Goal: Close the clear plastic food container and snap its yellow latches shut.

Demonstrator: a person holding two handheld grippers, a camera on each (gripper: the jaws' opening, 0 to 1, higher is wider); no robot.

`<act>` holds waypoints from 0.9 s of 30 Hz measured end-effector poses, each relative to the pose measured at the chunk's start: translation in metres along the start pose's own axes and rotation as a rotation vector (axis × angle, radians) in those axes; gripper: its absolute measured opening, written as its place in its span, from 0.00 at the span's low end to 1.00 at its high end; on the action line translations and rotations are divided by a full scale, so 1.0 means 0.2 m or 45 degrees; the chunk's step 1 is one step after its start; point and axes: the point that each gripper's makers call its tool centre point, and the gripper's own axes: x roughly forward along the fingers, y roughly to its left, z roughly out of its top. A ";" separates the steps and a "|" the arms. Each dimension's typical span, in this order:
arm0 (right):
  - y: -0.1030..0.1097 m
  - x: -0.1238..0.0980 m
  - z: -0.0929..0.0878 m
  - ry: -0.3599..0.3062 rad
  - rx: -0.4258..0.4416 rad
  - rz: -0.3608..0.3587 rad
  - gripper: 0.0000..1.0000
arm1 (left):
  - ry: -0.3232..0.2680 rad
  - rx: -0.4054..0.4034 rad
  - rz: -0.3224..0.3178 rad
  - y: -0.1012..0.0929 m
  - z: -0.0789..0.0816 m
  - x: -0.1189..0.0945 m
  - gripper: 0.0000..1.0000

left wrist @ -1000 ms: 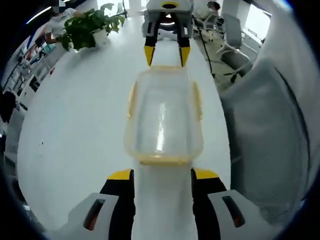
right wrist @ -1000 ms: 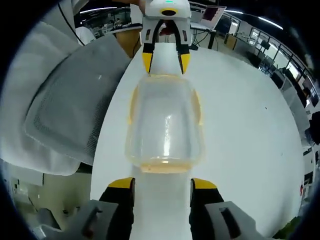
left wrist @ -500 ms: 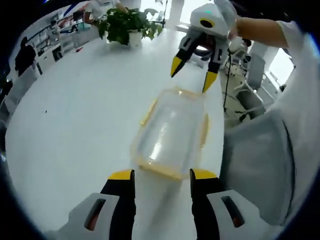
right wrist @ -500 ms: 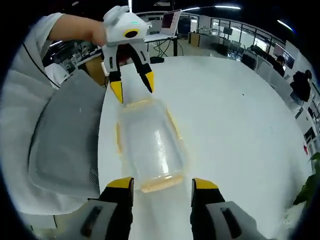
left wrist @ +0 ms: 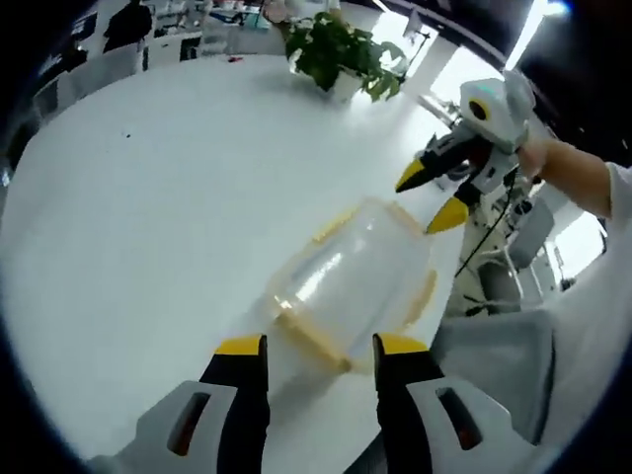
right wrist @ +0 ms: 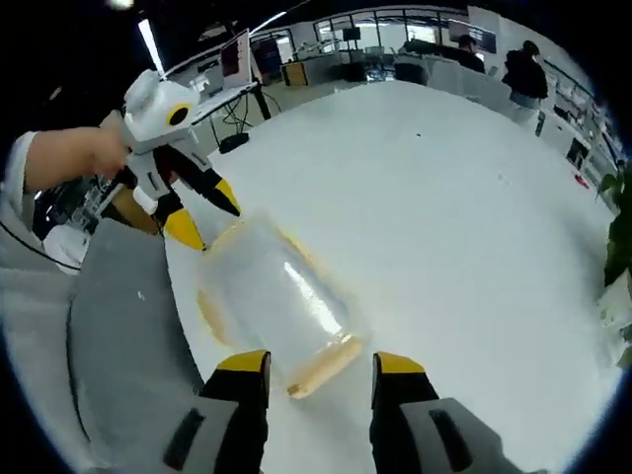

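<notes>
The clear plastic food container (left wrist: 351,281) lies on the white table (left wrist: 148,197) with its clear lid resting on it. Yellow latches (left wrist: 314,338) flare outward along its rim. My left gripper (left wrist: 318,348) stands open at the near end of the container, nothing between its jaws. My right gripper (left wrist: 429,197) hangs open just past the far end, held by a hand. In the right gripper view the container (right wrist: 272,301) runs diagonally, with a yellow latch (right wrist: 323,363) close to my right gripper (right wrist: 319,363). The left gripper (right wrist: 204,215) is open at the other end.
A potted plant (left wrist: 341,51) stands far back on the table. The person's grey clothing (right wrist: 118,365) fills the side nearest the table edge. Office chairs (left wrist: 533,232) and desks lie beyond the table, and a person (right wrist: 518,67) stands far off.
Both views have swung and tilted, so the container now runs diagonally in each. Each gripper has shifted sideways off the container's long axis. The container itself has not moved.
</notes>
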 end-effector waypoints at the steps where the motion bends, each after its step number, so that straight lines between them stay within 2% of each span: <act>1: -0.02 0.00 -0.01 0.005 0.051 -0.031 0.35 | -0.004 -0.021 -0.003 0.00 0.00 0.00 0.41; 2: -0.03 0.00 -0.02 0.027 0.094 -0.034 0.35 | -0.008 -0.050 0.002 0.00 0.00 0.01 0.41; 4: -0.02 0.02 -0.02 0.018 0.170 -0.027 0.37 | -0.028 -0.083 -0.010 -0.02 0.01 0.02 0.42; 7: 0.01 0.04 -0.03 0.009 0.335 0.025 0.39 | -0.043 -0.217 -0.008 -0.01 0.00 0.03 0.43; 8: 0.02 0.04 -0.03 0.006 0.359 0.027 0.39 | -0.043 -0.224 -0.008 -0.01 0.00 0.04 0.43; 16: 0.05 0.10 -0.05 0.053 0.350 0.000 0.38 | -0.059 -0.317 0.004 0.00 -0.01 0.06 0.45; 21: 0.08 0.12 -0.03 0.046 0.369 0.031 0.38 | -0.048 -0.325 -0.007 -0.03 -0.01 0.10 0.42; 27: 0.08 0.13 -0.03 0.058 0.386 0.031 0.38 | -0.041 -0.333 0.022 -0.02 -0.01 0.11 0.40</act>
